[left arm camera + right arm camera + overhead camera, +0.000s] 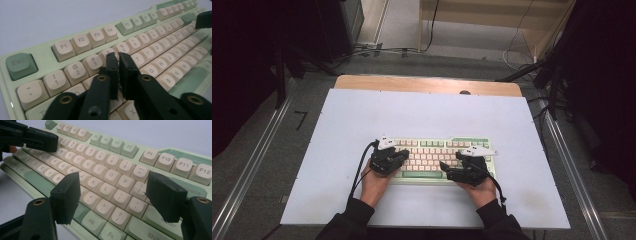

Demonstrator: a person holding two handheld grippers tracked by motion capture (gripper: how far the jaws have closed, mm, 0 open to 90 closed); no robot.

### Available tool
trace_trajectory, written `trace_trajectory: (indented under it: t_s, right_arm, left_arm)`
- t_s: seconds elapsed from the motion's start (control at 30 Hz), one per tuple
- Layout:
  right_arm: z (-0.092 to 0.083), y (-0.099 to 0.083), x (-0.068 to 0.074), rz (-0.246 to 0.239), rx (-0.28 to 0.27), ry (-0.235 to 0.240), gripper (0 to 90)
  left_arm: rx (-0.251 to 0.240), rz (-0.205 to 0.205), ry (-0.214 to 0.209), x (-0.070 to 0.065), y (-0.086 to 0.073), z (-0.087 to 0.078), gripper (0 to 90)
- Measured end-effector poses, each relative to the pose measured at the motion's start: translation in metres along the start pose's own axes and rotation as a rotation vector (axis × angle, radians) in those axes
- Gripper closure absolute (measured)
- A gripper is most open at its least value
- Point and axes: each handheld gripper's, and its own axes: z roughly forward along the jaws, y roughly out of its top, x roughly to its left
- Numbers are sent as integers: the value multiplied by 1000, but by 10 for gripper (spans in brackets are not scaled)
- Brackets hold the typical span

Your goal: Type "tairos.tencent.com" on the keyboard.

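A pale green keyboard (437, 150) with cream keys lies near the front of the white table top (422, 115). My left gripper (404, 155) rests over its left end. In the left gripper view the left gripper (118, 58) hovers just above the number row near the 4 key, its jaws parted by a narrow slit with nothing between them. My right gripper (444, 167) is over the keyboard's right half. In the right gripper view the right gripper (112, 180) stands wide open above the letter keys near L and P, holding nothing. The left gripper's fingertip (47, 141) shows at the upper left.
A wooden strip (427, 84) runs along the table's far edge. Metal rails (257, 155) flank the table on both sides. Cables (372, 50) lie on the floor behind, beside dark stands and a wooden frame. The person's sleeves (347, 222) enter at the front edge.
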Motion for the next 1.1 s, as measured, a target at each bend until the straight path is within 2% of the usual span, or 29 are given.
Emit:
trace_trajectory:
  t_s: [0.07, 0.13, 0.23, 0.33, 0.43, 0.63, 0.7, 0.97, 1.1]
  right_arm:
    - [-1, 0, -1, 3, -3, -2, 264]
    - [-1, 0, -1, 4, -4, -2, 264]
    - [-1, 0, -1, 3, -5, -3, 265]
    - [-2, 0, -1, 3, -6, -2, 267]
    - [-1, 1, -1, 0, -8, 0, 296]
    - [-2, 2, 4, -24, -41, 15, 528]
    - [0, 3, 6, -30, -41, 18, 558]
    - [10, 7, 16, -64, -35, 60, 837]
    - [16, 9, 21, -89, -19, 83, 875]
  left_arm:
    - [-26, -11, -9, 0, 1, -5, 712]
    - [-59, -28, -16, 1, 3, -10, 580]
    - [-99, -45, -6, 5, 4, -18, 429]
    - [-101, -58, 17, 8, 4, -21, 361]
    - [-94, -65, 41, 10, 1, -22, 339]
    - [-100, -70, 59, 9, -3, -25, 318]
    - [-100, -72, 63, 9, -5, -27, 318]
    - [-105, -81, 84, 12, -12, -37, 314]
    - [-105, -89, 94, 14, -15, -42, 314]
